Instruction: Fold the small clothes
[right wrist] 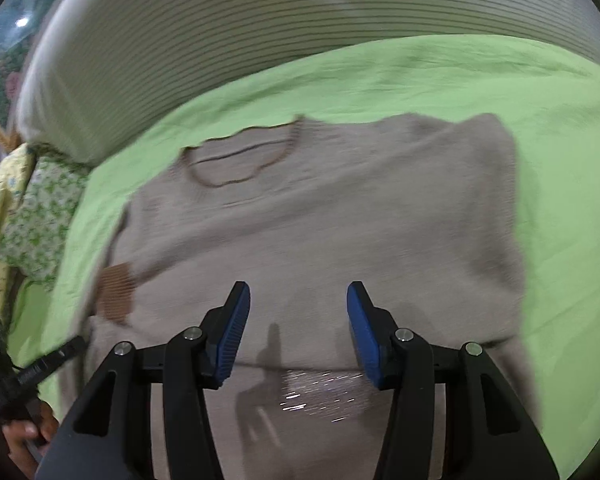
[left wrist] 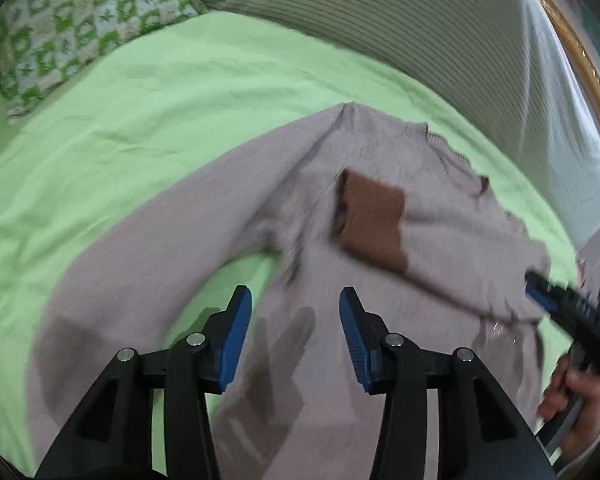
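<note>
A pale beige knit sweater (left wrist: 340,360) lies flat on the green bedsheet (left wrist: 140,120), its neckline (right wrist: 240,160) toward the headboard. One sleeve is folded across the chest and ends in a brown cuff (left wrist: 374,220), which also shows as the brown cuff (right wrist: 116,296) at the left of the right wrist view. The other sleeve (left wrist: 140,248) stretches out over the sheet. My left gripper (left wrist: 296,320) hovers open over the sweater's body, nothing between its blue pads. My right gripper (right wrist: 298,320) is open too, above the lower chest near a glittery patch (right wrist: 320,392).
A striped grey headboard cushion (left wrist: 420,40) runs along the far side. A green-and-white patterned pillow (left wrist: 80,28) lies at the far left, and a floral quilt (right wrist: 28,220) at the bed's edge. A hand (left wrist: 572,400) holds the right gripper (left wrist: 548,296).
</note>
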The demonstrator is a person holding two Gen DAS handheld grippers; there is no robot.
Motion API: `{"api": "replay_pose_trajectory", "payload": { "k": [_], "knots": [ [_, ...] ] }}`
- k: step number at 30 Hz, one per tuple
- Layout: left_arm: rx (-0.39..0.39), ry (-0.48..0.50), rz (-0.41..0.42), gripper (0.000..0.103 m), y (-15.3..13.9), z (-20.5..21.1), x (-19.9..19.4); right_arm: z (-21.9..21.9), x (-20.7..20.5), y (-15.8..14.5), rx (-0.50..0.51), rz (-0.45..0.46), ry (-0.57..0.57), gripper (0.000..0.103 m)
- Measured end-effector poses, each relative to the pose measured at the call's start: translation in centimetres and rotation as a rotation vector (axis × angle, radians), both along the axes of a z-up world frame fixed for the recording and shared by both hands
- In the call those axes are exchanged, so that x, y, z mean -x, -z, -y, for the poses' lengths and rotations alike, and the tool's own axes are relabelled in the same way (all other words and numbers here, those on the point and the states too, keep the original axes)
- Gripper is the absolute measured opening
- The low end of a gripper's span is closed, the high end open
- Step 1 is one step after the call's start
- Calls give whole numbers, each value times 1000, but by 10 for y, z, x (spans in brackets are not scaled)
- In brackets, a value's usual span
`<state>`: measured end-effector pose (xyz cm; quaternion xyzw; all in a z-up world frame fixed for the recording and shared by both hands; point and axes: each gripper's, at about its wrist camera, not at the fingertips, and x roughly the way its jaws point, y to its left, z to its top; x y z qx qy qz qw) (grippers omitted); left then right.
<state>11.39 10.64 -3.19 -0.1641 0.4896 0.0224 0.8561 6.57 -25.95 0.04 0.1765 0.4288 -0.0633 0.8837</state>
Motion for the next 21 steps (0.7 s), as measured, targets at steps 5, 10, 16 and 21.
{"api": "replay_pose_trajectory", "payload": {
  "k": [5,10,16,21],
  "knots": [
    [-163,16,-48,61,-5,-21,57,-36,1,4,2,-11,-65,56],
    [-415,82,-150,63,11,-33,103,-46,4,14,-23,-47,-54,56],
    [-393,109,-244,20,37,-57,132,-47,14,14,-30,-58,-29,56],
    [-52,38,-154,7,0,-83,128,-40,26,9,-20,-39,-6,56]
  ]
}}
